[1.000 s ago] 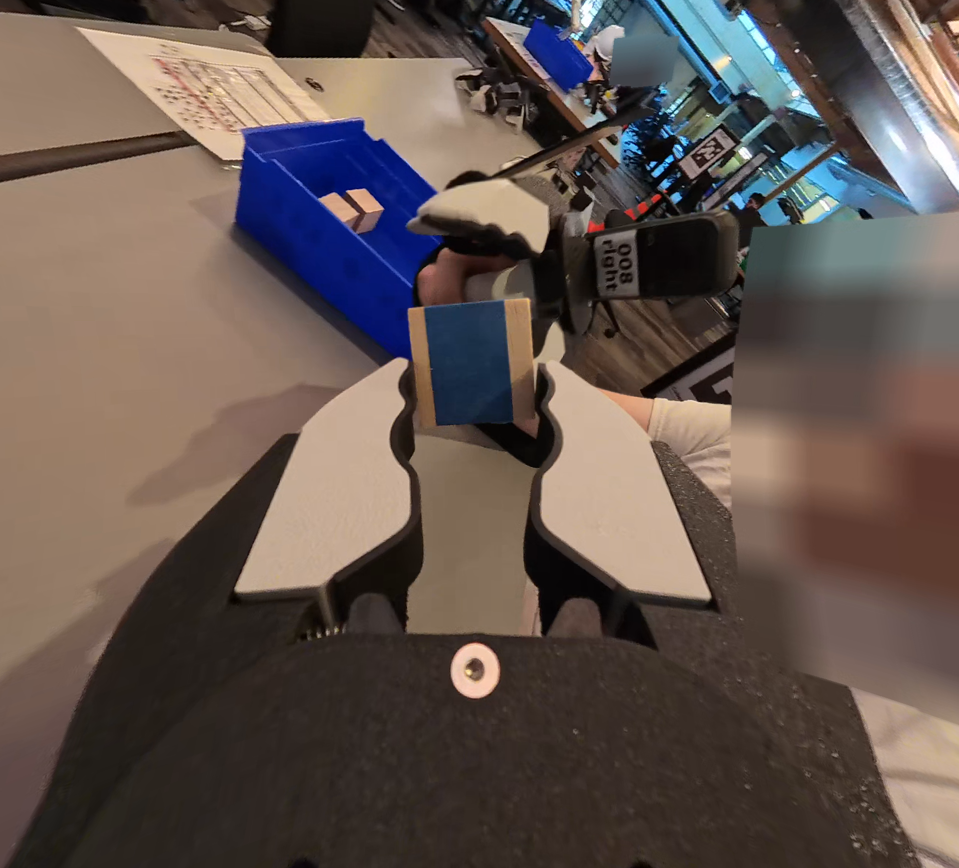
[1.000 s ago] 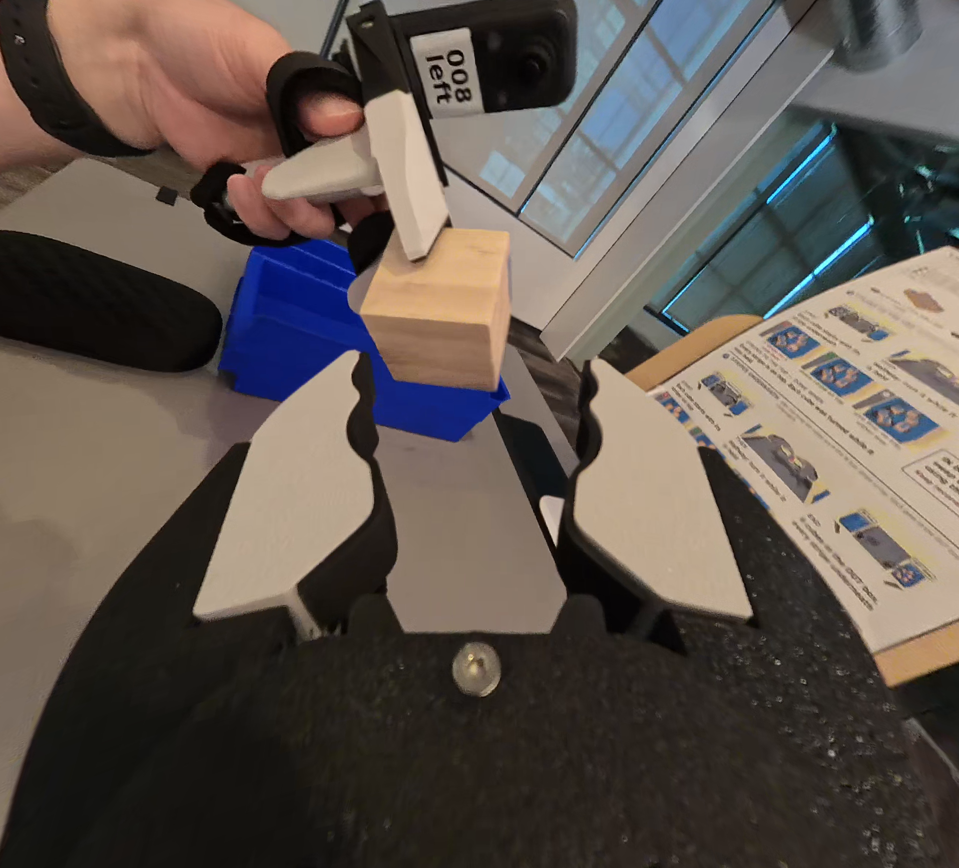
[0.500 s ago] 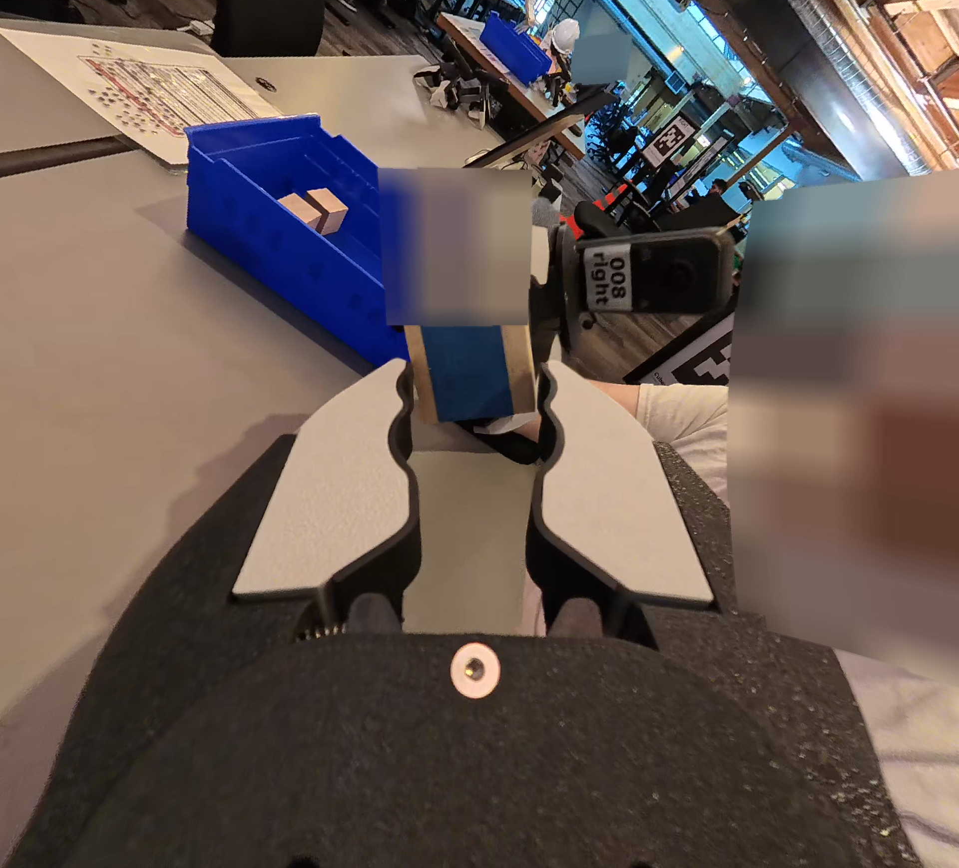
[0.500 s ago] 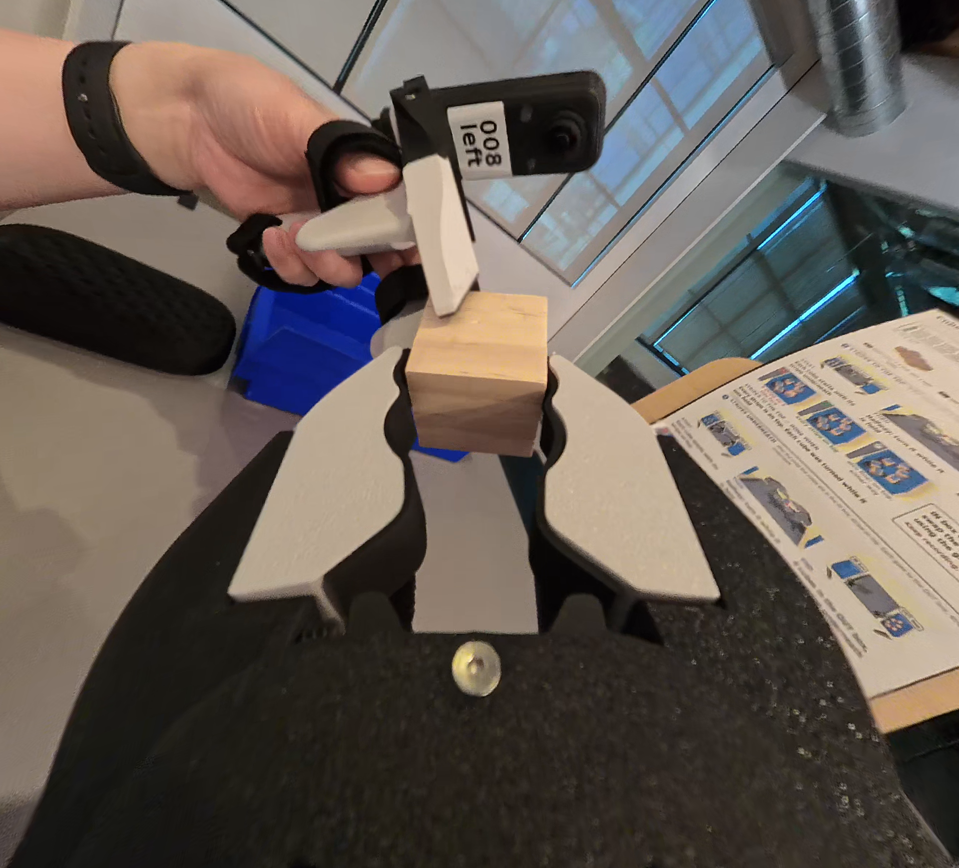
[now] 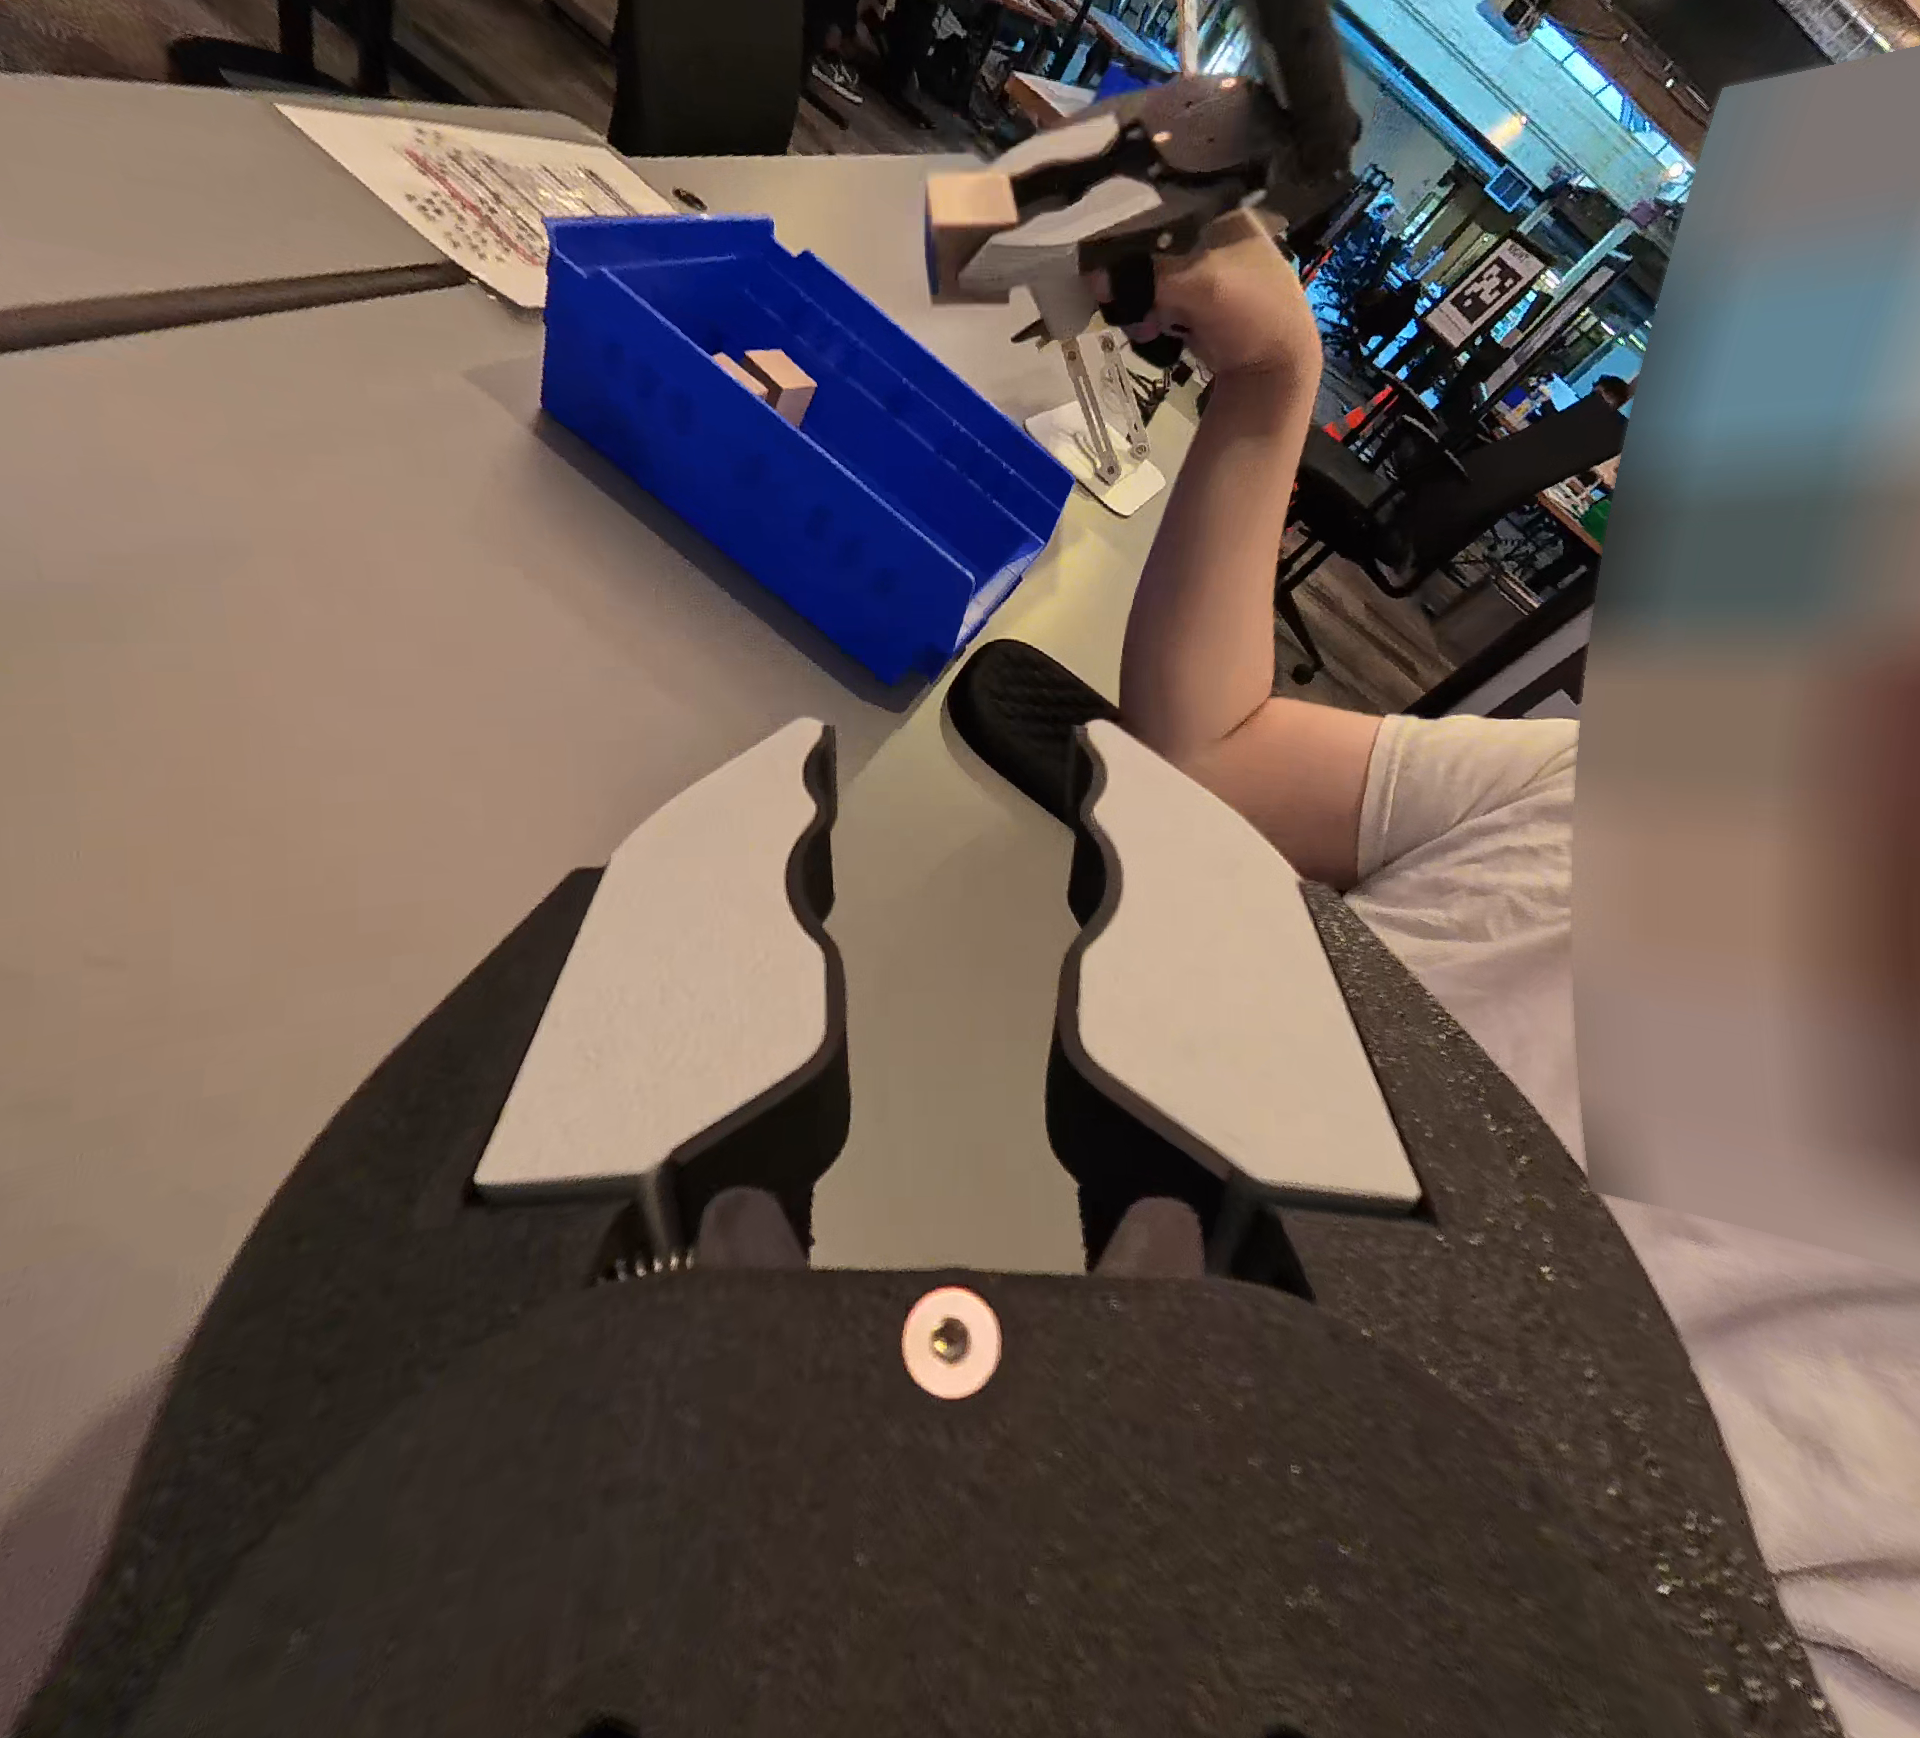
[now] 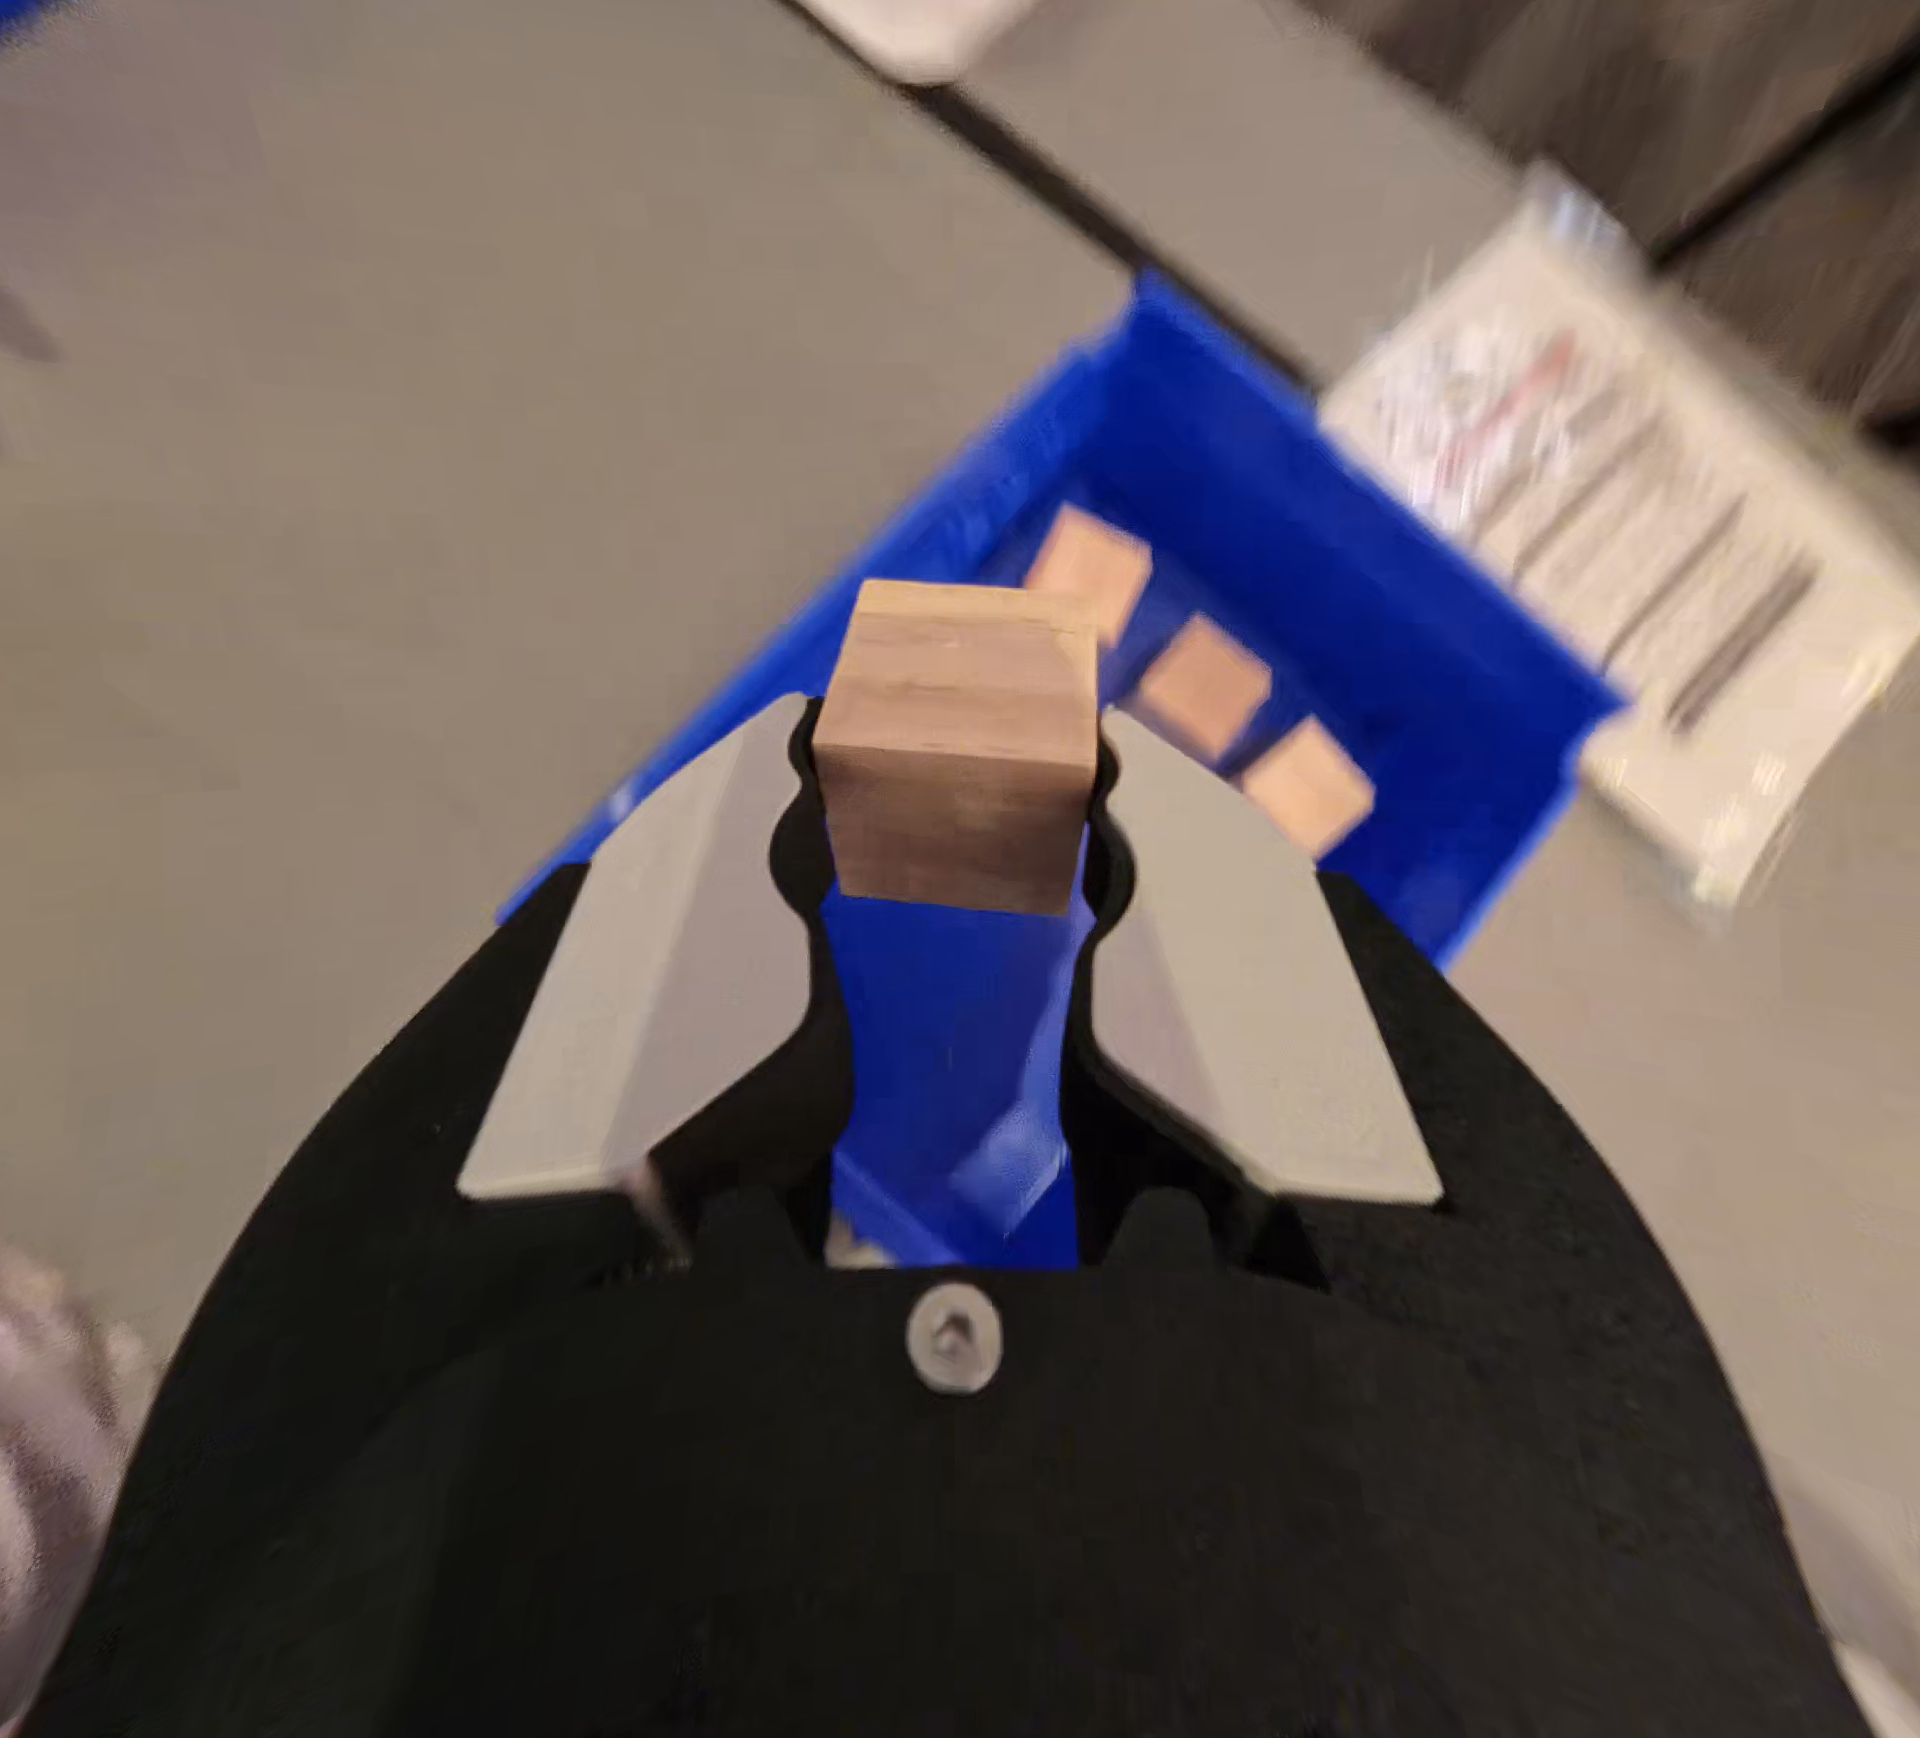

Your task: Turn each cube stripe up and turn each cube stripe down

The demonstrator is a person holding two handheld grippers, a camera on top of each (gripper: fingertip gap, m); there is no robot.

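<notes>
A wooden cube [image 6: 956, 753] is pinched between the tips of the right gripper [image 6: 956, 758], held in the air above the near end of a blue bin [image 6: 1496, 639] on the grey table [image 6: 436, 358]. In the right wrist view, which is blurred, only plain wood faces show on the held cube, and three more wooden cubes [image 6: 1205, 680] lie in a diagonal row on the bin floor just beyond it. The left wrist view shows what that view hides: a strip of blue on the cube's [image 5: 968, 228] underside, and the right gripper [image 5: 982, 239] raised high over the bin's [image 5: 831, 504] far right corner, the forearm upright with the elbow near the table edge. From this side only two cubes [image 5: 774, 379] show in the bin. The left gripper [image 5: 951, 753] hangs low over the near table [image 5: 312, 649], its jaws spread with nothing between them, well apart from the bin. Bare table surrounds the bin on the left and near sides; a printed sheet [image 5: 488, 182] lies just past its far end.
</notes>
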